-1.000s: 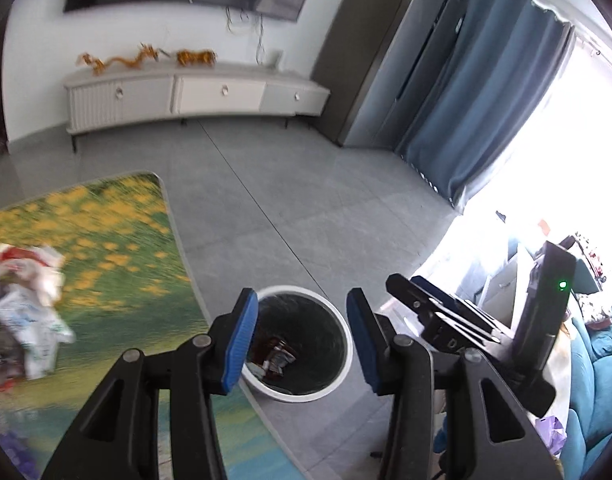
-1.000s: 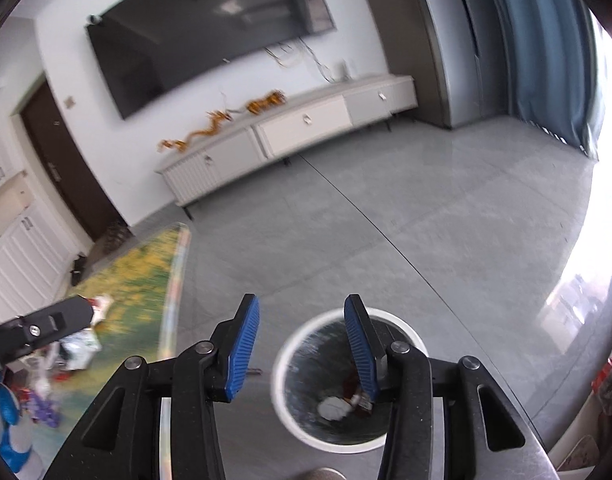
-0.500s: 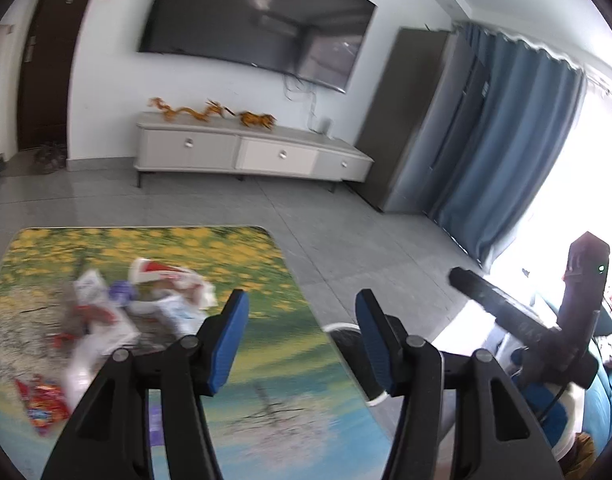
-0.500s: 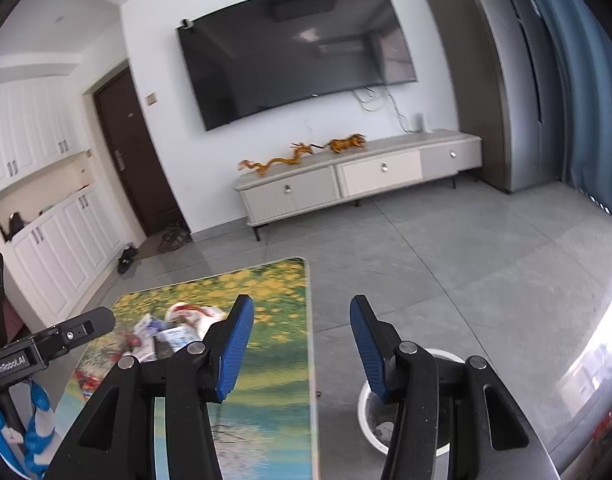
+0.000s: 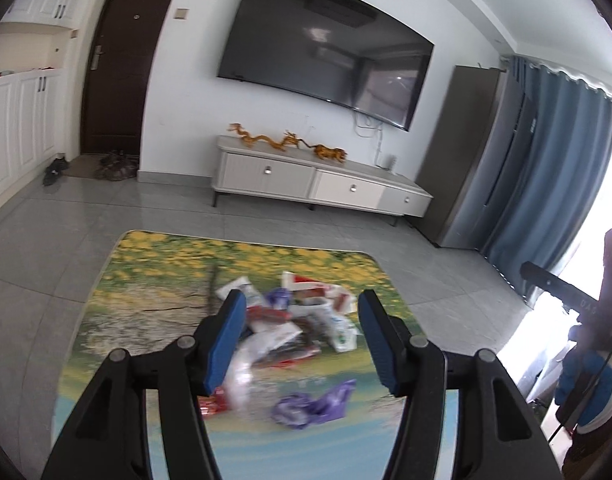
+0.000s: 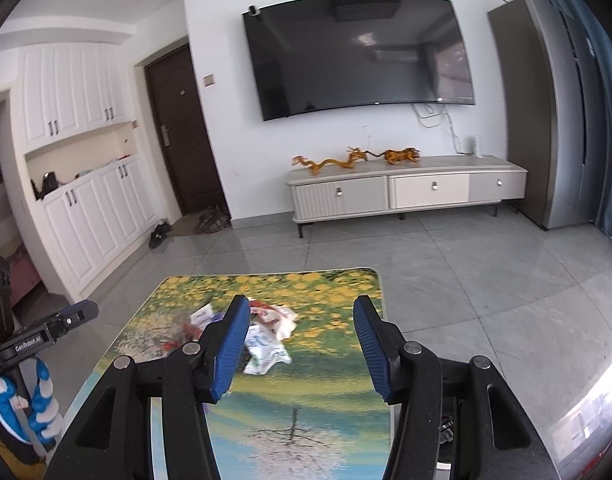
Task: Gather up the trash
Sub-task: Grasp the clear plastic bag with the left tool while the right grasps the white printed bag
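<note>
A pile of crumpled wrappers and plastic bags [image 5: 293, 326] lies on a table with a yellow-flower landscape print [image 5: 153, 284]. A loose purple wrapper [image 5: 312, 402] lies nearer to me. My left gripper [image 5: 299, 340] is open and empty, hovering just short of the pile. My right gripper [image 6: 301, 346] is open and empty, above the same table [image 6: 326, 392]; the pile [image 6: 261, 332] sits just left of its left finger. The left gripper's body shows at the left edge of the right wrist view [image 6: 37, 336].
A white TV cabinet [image 6: 406, 192] with gold dragon figures stands under a wall TV [image 6: 362, 52]. Grey tile floor [image 6: 486, 272] surrounds the table. White cupboards [image 6: 81, 216] and a dark door are at the left, blue curtains [image 5: 554, 168] at the right.
Both grippers have swung up and left, away from the white bin on the floor, to face the table; the bin has left both views. Both stayed open and empty.
</note>
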The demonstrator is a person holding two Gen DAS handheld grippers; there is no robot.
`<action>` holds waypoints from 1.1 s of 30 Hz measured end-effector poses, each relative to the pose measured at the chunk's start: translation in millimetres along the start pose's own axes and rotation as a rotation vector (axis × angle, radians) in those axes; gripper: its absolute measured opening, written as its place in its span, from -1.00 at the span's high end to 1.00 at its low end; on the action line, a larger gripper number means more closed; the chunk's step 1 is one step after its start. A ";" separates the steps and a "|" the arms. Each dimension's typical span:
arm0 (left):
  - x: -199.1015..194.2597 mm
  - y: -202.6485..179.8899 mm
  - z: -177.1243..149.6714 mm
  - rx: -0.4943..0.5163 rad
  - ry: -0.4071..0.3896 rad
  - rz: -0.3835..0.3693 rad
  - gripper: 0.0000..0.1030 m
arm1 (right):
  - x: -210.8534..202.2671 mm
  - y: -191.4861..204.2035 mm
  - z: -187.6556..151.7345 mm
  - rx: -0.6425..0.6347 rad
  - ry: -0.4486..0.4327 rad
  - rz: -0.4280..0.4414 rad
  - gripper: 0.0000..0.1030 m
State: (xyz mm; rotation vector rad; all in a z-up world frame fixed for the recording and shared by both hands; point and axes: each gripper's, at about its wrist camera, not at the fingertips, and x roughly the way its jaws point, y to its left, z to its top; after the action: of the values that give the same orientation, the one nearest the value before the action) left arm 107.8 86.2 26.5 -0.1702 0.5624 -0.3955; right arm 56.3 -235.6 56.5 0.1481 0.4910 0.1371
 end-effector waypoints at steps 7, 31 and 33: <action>5.9 35.5 -14.3 -0.025 0.041 0.016 -0.09 | 22.0 22.3 -9.8 -0.035 0.046 0.034 0.01; 153.5 30.8 -61.8 0.151 0.475 0.132 -0.08 | 196.2 43.7 -62.4 -0.114 0.350 0.218 0.01; 159.0 29.5 -62.4 0.171 0.491 0.141 -0.07 | 211.2 49.3 -66.9 -0.139 0.367 0.218 0.02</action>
State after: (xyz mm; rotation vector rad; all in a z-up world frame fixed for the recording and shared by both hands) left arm 205.9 45.0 -110.4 0.1371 1.0131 -0.3459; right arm 204.0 -144.9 -90.0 0.0389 0.8289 0.4151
